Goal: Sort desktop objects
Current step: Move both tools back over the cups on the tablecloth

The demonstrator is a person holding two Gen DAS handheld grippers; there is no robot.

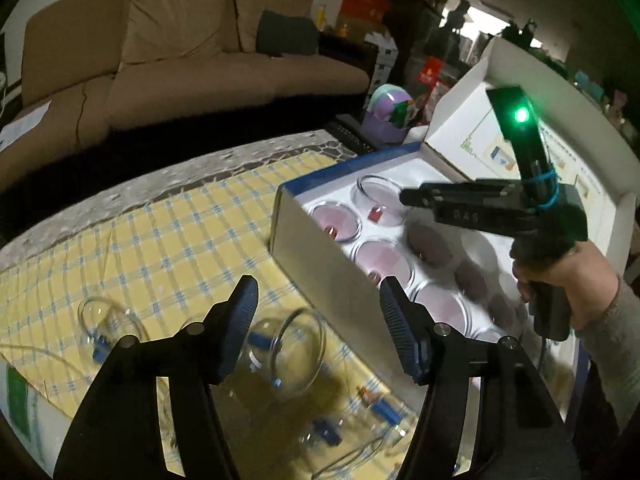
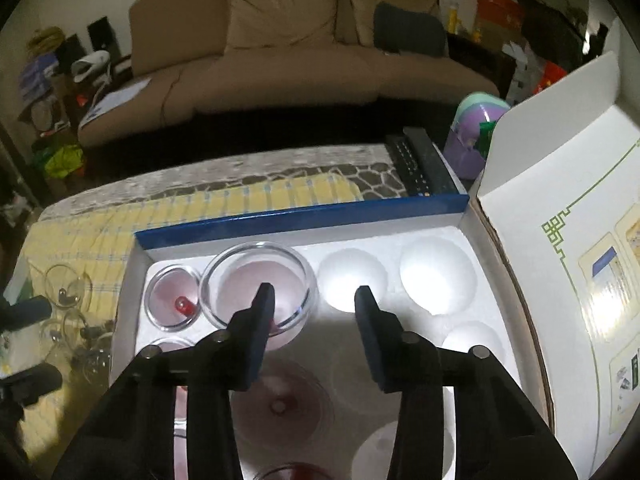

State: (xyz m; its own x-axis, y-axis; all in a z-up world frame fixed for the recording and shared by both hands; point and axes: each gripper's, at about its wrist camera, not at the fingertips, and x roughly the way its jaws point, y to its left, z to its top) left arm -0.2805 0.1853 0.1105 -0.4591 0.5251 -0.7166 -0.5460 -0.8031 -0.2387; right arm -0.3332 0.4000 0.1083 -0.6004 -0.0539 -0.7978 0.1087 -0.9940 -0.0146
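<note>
Several clear glass cups with blue valves lie loose on the yellow checked cloth (image 1: 168,232); one cup (image 1: 292,352) lies on its side between and just below my open, empty left gripper (image 1: 318,300). A white foam tray in a blue-edged box (image 2: 300,216) holds cups in round wells, among them a large cup (image 2: 258,280) and a small cup with a red valve (image 2: 172,296). My right gripper (image 2: 316,300) is open and empty, hovering over the tray beside the large cup and above an empty well (image 2: 352,284). It also shows in the left wrist view (image 1: 412,196).
The box lid (image 2: 560,208) stands open on the right. Two black remotes (image 2: 420,164) and a purple container (image 2: 476,128) sit behind the box. More loose cups (image 1: 108,320) lie at the cloth's left. A sofa (image 2: 280,52) is beyond the table.
</note>
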